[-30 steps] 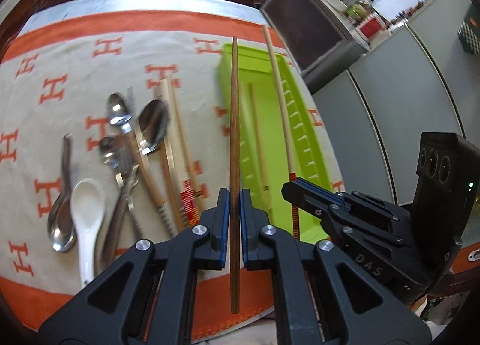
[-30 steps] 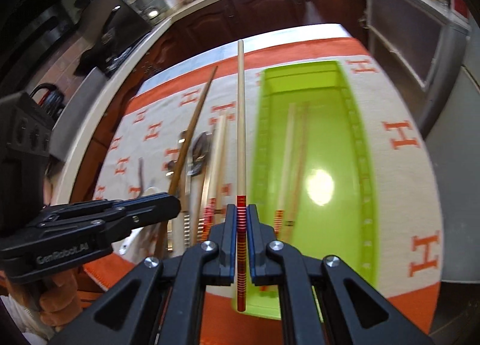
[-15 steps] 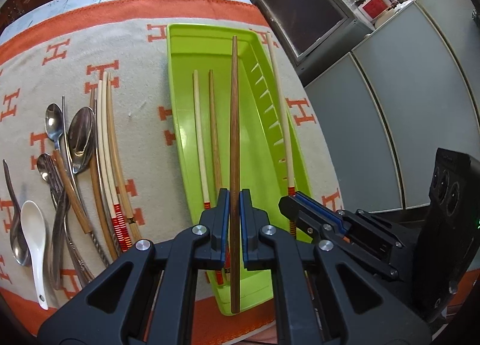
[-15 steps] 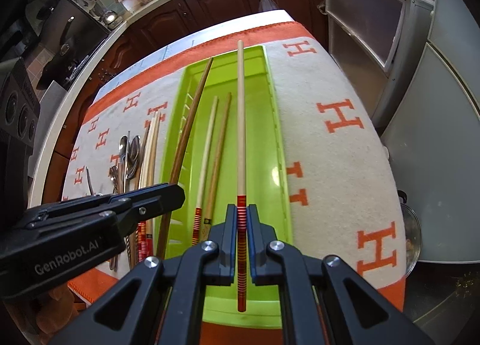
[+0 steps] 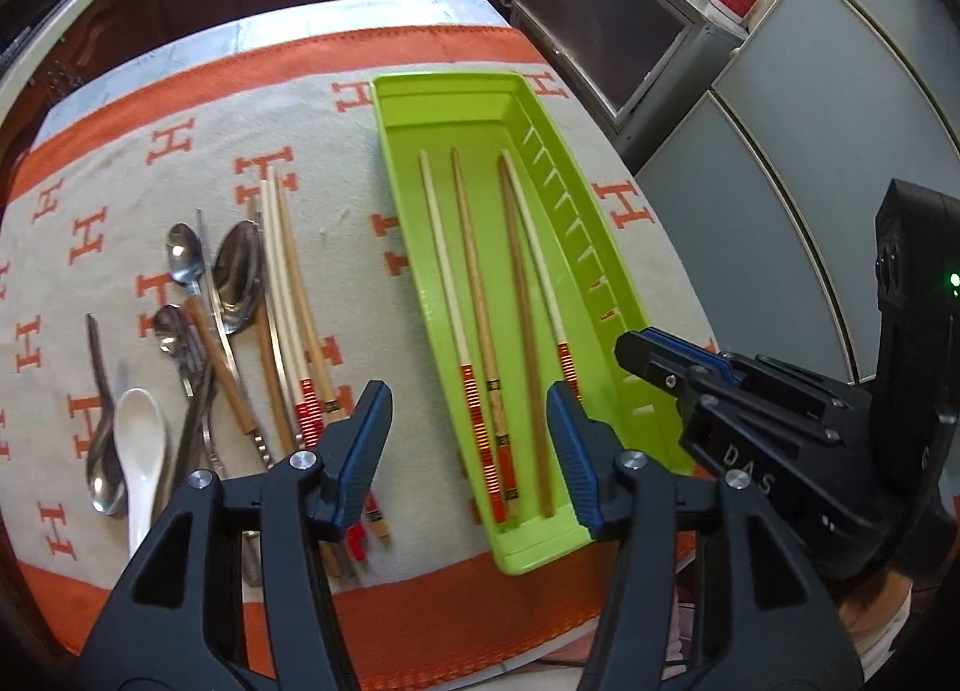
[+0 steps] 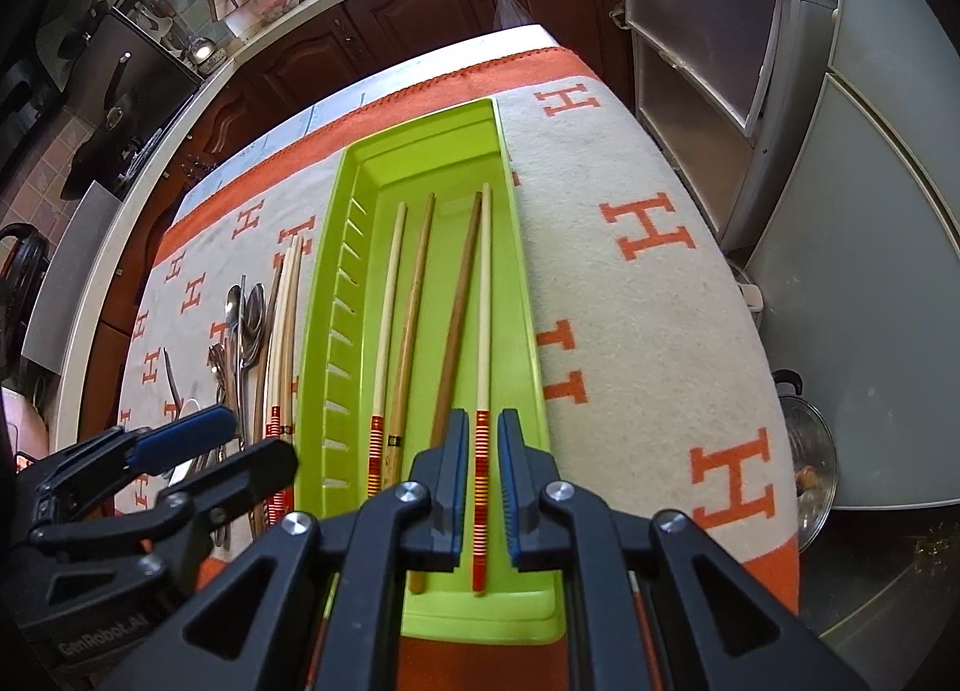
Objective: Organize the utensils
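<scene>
My left gripper (image 5: 468, 445) is spread wide and empty, hanging over the near end of the green tray (image 5: 444, 84). The dark wooden chopstick (image 5: 525, 331) lies on the tray floor just ahead of its fingers. My right gripper (image 6: 480, 472) has its jaws parted a little around the red-banded pale chopstick (image 6: 483, 331), with a gap showing on each side, so it is let go and lying in the tray.

Four chopsticks now lie in the tray. To the left of my left fingers, loose chopsticks (image 5: 288, 301), metal spoons (image 5: 237, 277) and a white ceramic spoon (image 5: 141, 445) remain on the cloth (image 5: 600, 150).

Half a second ago both grippers were clamped on their chopsticks, carried above the tray; now both are released.
</scene>
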Tool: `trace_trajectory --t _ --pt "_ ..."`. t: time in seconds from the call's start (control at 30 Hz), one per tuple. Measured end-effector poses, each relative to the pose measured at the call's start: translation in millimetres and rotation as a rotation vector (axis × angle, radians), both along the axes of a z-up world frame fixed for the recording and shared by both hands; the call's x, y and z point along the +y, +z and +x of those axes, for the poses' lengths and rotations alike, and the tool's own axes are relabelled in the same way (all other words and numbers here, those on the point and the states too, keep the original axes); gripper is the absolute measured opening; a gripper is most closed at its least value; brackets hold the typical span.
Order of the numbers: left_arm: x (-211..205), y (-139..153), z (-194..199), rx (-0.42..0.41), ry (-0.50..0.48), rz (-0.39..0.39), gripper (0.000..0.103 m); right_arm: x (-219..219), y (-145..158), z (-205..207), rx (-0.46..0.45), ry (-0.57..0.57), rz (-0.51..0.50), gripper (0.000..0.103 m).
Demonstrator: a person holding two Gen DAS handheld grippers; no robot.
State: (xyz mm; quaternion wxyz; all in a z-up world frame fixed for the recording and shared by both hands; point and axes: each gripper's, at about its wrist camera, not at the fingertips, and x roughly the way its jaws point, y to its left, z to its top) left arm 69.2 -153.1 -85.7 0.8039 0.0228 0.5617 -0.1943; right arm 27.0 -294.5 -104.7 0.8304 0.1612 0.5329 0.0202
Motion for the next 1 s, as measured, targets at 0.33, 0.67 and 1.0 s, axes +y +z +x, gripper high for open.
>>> trace_trajectory --t 0.33,0.67,1.0 --pt "53.2 11.8 -5.8 -0.027 0.104 0.001 0.056 11.8 5.7 -0.7 -0.002 0.010 -0.001 0.010" --pt "91.8 18.1 -12.7 -0.084 0.157 0.024 0.056 38.5 12.4 -1.5 -0.005 0.066 -0.019 0.010" --pt "123.0 27.3 -25.5 -0.166 0.182 0.062 0.056 70.6 18.4 1.9 -0.011 0.140 -0.035 0.010"
